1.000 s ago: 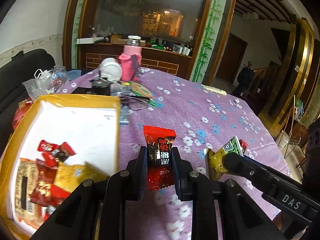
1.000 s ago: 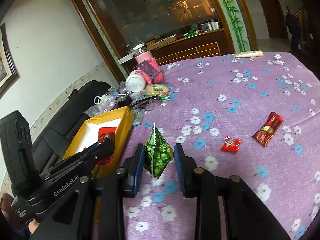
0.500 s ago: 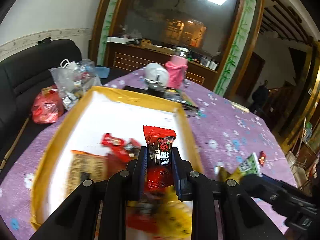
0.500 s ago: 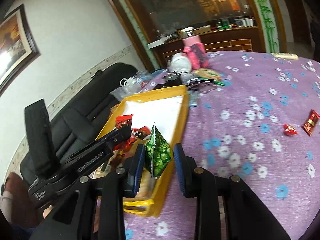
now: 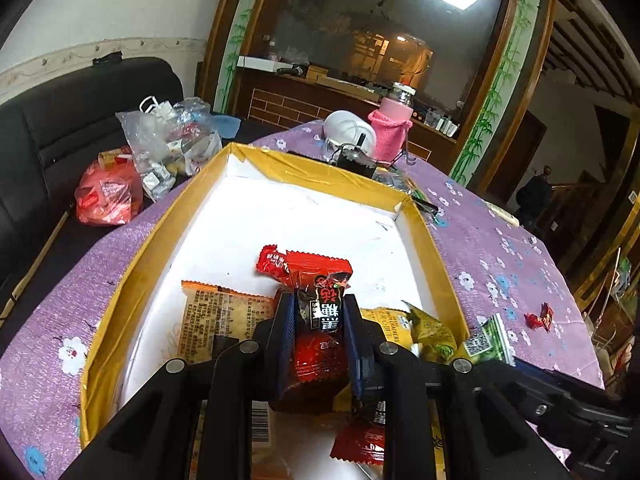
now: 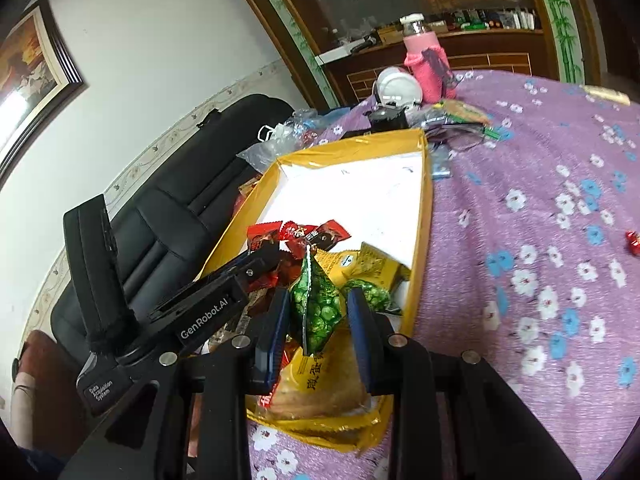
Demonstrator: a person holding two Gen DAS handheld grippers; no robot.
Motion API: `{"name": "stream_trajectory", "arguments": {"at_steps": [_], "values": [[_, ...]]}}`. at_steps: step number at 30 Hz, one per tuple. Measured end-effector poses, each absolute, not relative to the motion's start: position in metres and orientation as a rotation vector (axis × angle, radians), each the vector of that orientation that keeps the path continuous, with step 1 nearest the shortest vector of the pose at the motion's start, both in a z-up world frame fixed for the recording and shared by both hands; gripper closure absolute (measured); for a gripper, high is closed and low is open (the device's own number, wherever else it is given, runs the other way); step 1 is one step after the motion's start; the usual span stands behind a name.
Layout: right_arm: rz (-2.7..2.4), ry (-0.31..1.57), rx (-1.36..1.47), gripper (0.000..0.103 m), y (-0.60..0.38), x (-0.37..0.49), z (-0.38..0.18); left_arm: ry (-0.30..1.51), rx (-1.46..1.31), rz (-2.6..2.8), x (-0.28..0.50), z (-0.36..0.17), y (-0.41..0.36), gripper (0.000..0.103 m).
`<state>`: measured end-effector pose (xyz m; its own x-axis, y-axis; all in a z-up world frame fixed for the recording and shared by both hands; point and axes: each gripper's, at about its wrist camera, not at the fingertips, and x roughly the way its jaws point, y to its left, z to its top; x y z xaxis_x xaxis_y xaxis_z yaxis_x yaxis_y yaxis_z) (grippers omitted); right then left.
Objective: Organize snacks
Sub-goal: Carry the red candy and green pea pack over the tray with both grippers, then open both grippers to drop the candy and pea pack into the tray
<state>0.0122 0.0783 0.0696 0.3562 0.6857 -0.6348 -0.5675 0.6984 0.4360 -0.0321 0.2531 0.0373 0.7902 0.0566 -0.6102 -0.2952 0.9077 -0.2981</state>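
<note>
— How do the two grippers stand?
— Both angle downward, side by side. The left gripper [image 5: 316,322] is clamped on a red candy packet [image 5: 320,300], which stands upright between its jaws.
— And the other?
— The right gripper [image 6: 318,312] pinches a green pea packet [image 6: 316,304], its blue-edged fingers [image 6: 276,324] pressing either side.

Both wrist cams angled down, close over shared yellow box [image 5: 280,164]

Glossy foil wrappers [image 5: 320,280] — matt (cloth) tablecloth [image 6: 540,220].
</note>
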Motion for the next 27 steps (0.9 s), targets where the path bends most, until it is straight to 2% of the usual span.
{"name": "stream_trajectory", "arguments": {"at_steps": [10,27], "values": [[0.847,0.943,0.200,0.074,0.089,0.024,0.042,0.639,-0.397,0.209,-0.031,0.034,0.254,0.079],[0.852,0.872,0.052,0.073,0.099,0.000,0.035,0.641,-0.345,0.248,-0.030,0.034,0.248,0.078]]}}
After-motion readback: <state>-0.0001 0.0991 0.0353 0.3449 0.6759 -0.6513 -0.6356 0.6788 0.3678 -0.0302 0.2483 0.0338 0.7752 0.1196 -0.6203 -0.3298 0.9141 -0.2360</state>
